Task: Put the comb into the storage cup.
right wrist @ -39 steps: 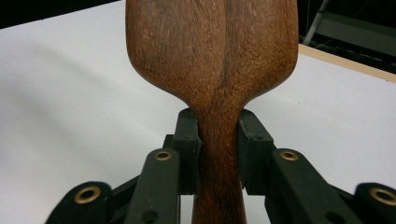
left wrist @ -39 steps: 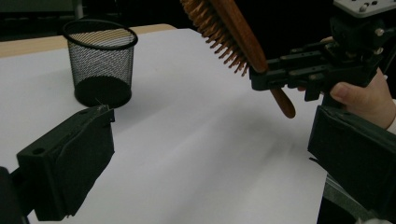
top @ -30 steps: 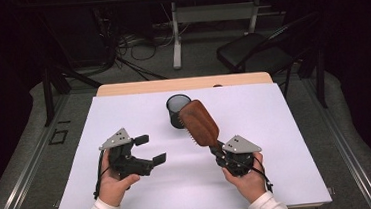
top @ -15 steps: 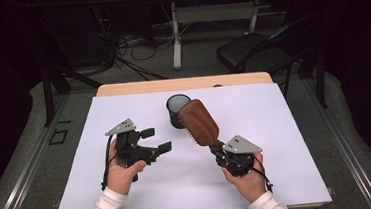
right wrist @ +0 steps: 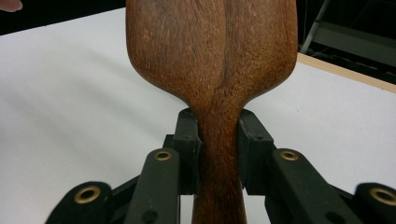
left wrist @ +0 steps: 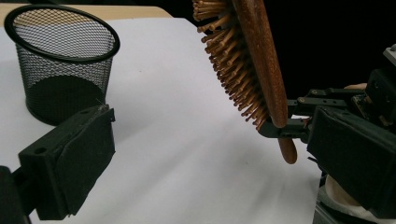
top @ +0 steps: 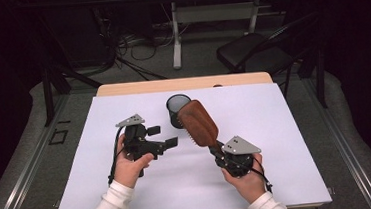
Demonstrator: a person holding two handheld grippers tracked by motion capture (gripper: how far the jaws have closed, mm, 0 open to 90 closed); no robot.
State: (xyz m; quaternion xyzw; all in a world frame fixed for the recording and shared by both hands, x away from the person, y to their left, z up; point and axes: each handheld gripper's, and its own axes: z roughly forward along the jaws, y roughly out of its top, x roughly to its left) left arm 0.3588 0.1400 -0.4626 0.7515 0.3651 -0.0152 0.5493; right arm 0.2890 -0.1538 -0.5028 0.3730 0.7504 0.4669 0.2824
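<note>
A brown wooden hairbrush (top: pixel 197 123) rises from my right gripper (top: pixel 218 150), which is shut on its handle; the head leans toward a black mesh cup (top: pixel 176 105) at the back middle of the table. In the right gripper view the two pads of the right gripper (right wrist: pixel 218 149) press the narrow handle of the hairbrush (right wrist: pixel 215 60) from both sides. My left gripper (top: pixel 163 136) is open, left of the brush, pointing at it. In the left gripper view its jaws (left wrist: pixel 210 163) stand wide apart with nothing between them; the hairbrush (left wrist: pixel 261 60) shows its bristles and the mesh cup (left wrist: pixel 60 70) stands upright and empty.
A white mat (top: pixel 286 141) covers the wooden table (top: pixel 137 87). Behind the table are a black chair (top: pixel 255 54), cables on the floor and a desk leg (top: pixel 175 35).
My left gripper has moved right and a little farther back, closer to the brush and the cup. The right gripper and the brush have stayed put.
</note>
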